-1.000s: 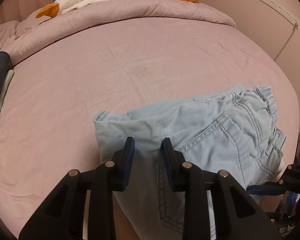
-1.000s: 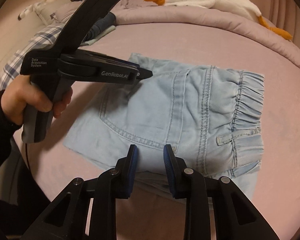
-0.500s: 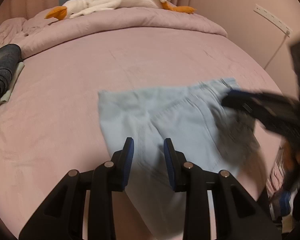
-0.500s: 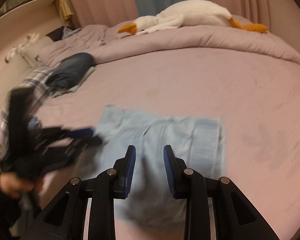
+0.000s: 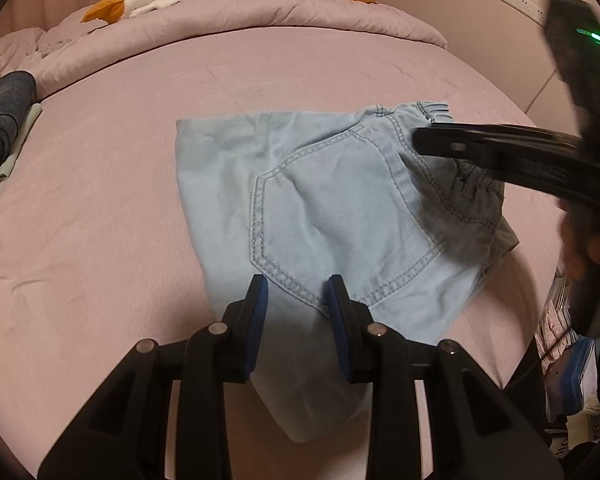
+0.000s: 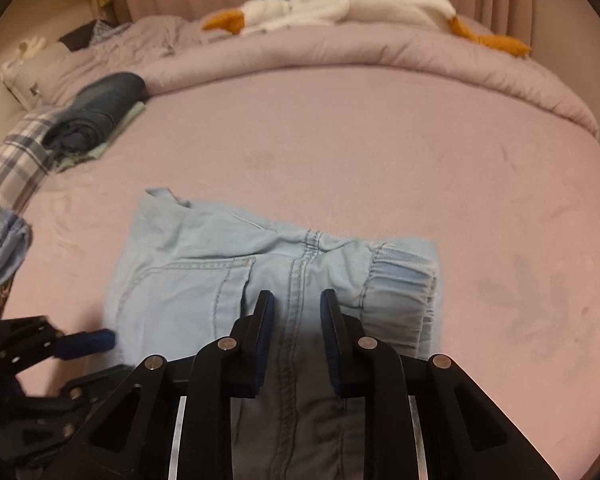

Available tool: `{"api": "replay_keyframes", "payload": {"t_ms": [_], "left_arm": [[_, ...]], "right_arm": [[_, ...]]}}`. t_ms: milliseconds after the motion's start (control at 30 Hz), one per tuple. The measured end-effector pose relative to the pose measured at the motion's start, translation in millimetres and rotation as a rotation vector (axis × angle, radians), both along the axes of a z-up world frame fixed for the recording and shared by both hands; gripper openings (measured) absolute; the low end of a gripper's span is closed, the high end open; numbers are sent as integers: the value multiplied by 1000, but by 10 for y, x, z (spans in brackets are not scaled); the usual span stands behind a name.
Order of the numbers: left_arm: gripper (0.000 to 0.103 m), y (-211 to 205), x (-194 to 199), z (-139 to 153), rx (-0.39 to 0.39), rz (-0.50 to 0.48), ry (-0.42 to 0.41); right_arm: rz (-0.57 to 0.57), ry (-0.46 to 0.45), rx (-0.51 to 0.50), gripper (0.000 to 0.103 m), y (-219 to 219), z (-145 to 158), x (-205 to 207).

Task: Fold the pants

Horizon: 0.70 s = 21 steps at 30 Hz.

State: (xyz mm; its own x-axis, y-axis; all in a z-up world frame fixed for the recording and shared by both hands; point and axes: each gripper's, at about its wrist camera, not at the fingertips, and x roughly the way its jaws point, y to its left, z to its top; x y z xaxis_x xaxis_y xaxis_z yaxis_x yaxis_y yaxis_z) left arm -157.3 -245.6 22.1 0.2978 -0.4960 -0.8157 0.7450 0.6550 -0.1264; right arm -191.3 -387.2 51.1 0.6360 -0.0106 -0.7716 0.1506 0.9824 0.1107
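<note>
Pants point(image 5: 332, 216) in pale blue denim lie folded on a pink bed sheet point(image 5: 100, 208), back pocket facing up, elastic waistband bunched at one end. In the left wrist view, the left gripper point(image 5: 296, 292) hangs over the near edge of the fabric, jaws parted with nothing between them; the right gripper point(image 5: 424, 140) reaches in over the waistband. In the right wrist view, that gripper point(image 6: 296, 306) is likewise parted and empty above the centre seam. Farther off, dark folded clothes point(image 6: 96, 110) sit at the sheet's edge beside a plaid pillow point(image 6: 16, 164). Beyond, a white plush goose point(image 6: 340, 4) rests on the rolled duvet point(image 6: 380, 52).
</note>
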Motion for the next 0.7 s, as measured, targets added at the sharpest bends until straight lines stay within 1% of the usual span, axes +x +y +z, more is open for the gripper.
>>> {"api": "replay_keyframes", "payload": {"t_ms": [100, 167, 233, 333, 433, 467, 533, 633, 700], "left_arm": [[30, -8, 9, -3, 1, 1, 0], [30, -1, 10, -6, -1, 3, 1], [30, 3, 8, -8, -1, 3, 1], [30, -1, 10, -16, 3, 1, -1], [31, -9, 7, -23, 9, -1, -7], [31, -10, 5, -22, 10, -1, -9], [31, -13, -7, -21, 10, 2, -7], [32, -24, -15, -22, 11, 10, -7], [32, -38, -16, -29, 13, 13, -8]], "right_arm": [[32, -52, -1, 24, 43, 123, -257], [40, -57, -22, 24, 79, 139, -374], [46, -44, -46, 24, 100, 125, -487], [54, 7, -76, 24, 124, 11, -596], [78, 81, -55, 24, 167, -196, -613], [80, 79, -57, 24, 187, -242, -630], [74, 63, -71, 24, 207, -243, -646], [67, 73, -36, 24, 172, -177, -642], [65, 42, -18, 24, 158, -89, -693]]}}
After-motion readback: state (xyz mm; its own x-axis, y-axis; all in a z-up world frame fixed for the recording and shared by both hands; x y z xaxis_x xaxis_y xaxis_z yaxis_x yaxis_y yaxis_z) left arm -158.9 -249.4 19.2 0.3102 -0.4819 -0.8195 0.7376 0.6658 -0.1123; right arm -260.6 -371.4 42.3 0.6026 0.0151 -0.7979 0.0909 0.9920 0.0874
